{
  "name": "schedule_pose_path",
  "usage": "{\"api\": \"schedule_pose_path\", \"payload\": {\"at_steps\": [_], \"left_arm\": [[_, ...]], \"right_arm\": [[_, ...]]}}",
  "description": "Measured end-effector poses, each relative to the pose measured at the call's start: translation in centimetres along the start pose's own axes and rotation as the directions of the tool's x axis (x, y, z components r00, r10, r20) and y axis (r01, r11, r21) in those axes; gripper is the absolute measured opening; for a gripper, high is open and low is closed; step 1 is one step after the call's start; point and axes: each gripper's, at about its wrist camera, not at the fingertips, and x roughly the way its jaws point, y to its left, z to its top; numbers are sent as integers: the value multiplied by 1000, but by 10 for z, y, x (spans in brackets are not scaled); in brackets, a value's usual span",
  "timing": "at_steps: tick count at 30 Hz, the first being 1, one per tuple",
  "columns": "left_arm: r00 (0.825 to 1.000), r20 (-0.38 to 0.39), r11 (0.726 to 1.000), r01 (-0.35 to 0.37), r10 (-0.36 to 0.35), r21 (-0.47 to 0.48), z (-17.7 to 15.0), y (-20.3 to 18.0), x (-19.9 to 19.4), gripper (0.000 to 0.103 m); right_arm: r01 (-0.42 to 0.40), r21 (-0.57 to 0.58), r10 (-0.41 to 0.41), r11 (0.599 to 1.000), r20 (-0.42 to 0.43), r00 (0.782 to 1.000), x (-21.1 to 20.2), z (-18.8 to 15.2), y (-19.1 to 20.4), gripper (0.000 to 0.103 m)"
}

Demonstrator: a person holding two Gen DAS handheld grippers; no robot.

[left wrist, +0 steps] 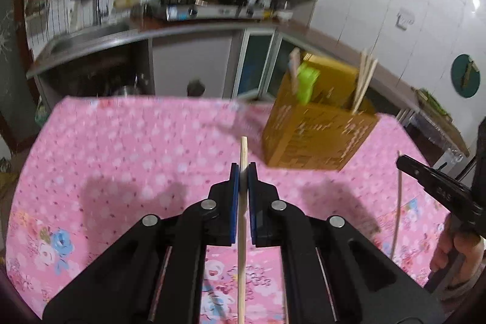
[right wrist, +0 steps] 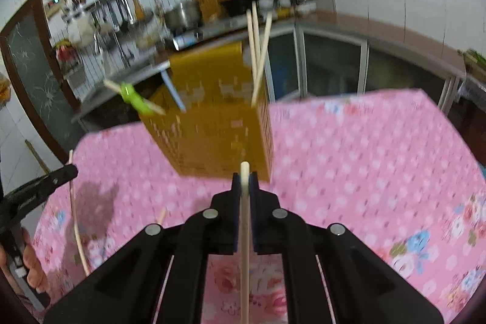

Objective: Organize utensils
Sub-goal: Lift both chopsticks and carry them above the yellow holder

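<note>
The left claw (left wrist: 243,169) is clenched on a chopstick (left wrist: 243,151), the right claw (right wrist: 244,179) on another chopstick (right wrist: 244,172). Both look light, stiff and smooth; the yellow holder (left wrist: 316,135) stands at one o'clock on the desk (left wrist: 136,141).

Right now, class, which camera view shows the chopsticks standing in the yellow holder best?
The right wrist view: the chopsticks rise tall from the yellow holder, near centre, each stick distinct. The left wrist view shows the same chopsticks smaller, off to the right and bunched together.
</note>
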Motion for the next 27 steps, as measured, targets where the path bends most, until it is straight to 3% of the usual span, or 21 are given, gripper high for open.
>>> {"api": "schedule_pose_path", "payload": {"at_steps": [8, 12, 19, 27], "left_arm": [[979, 204, 996, -4, -15, 94, 19, -43, -47, 4], [968, 249, 993, 15, -43, 113, 31, -58, -56, 4], [934, 347, 992, 43, -81, 117, 68, -82, -72, 4], [877, 469, 990, 49, -106, 131, 125, -113, -61, 4]], "right_arm": [[-12, -16, 15, 1000, 171, 985, -33, 32, 3, 6], [-28, -16, 31, 999, 271, 962, -54, 48, 1, 6], [-54, 2, 48, 999, 442, 896, -78, 86, -1, 6], [-68, -13, 63, 998, 559, 827, -79, 138, 5, 6]]}}
